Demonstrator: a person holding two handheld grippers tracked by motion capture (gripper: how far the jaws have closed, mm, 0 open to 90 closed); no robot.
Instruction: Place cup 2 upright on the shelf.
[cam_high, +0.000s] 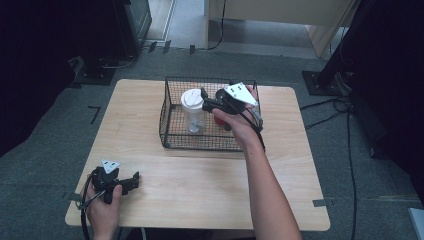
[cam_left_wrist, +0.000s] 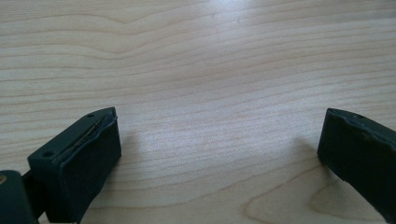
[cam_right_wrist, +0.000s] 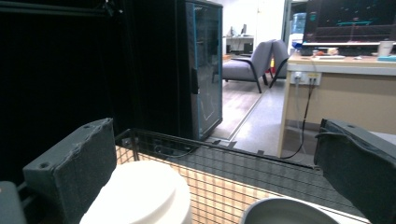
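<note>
A black wire basket (cam_high: 172, 135) stands at the back middle of the wooden table (cam_high: 210, 185). Inside it is a clear cup with a white lid (cam_high: 192, 100), upright. A red object (cam_high: 219, 120) beside the cup is mostly hidden under the hand. My right gripper (cam_high: 204, 99) hovers over the basket, open, its jaws level with the lid and holding nothing. In the right gripper view the white lid (cam_right_wrist: 140, 191) lies by the left jaw of the open gripper (cam_right_wrist: 215, 140), and a round grey rim (cam_right_wrist: 285, 212) shows lower right. My left gripper (cam_high: 134, 182) rests open at the table's front left corner.
The left gripper view has bare wood (cam_left_wrist: 210, 56) between the spread jaws of that gripper (cam_left_wrist: 219, 126). The basket's far rim (cam_right_wrist: 224, 151) rises beyond the lid. Off the table are dark cabinets, a stand base (cam_high: 320, 80) and floor cables (cam_high: 345, 130).
</note>
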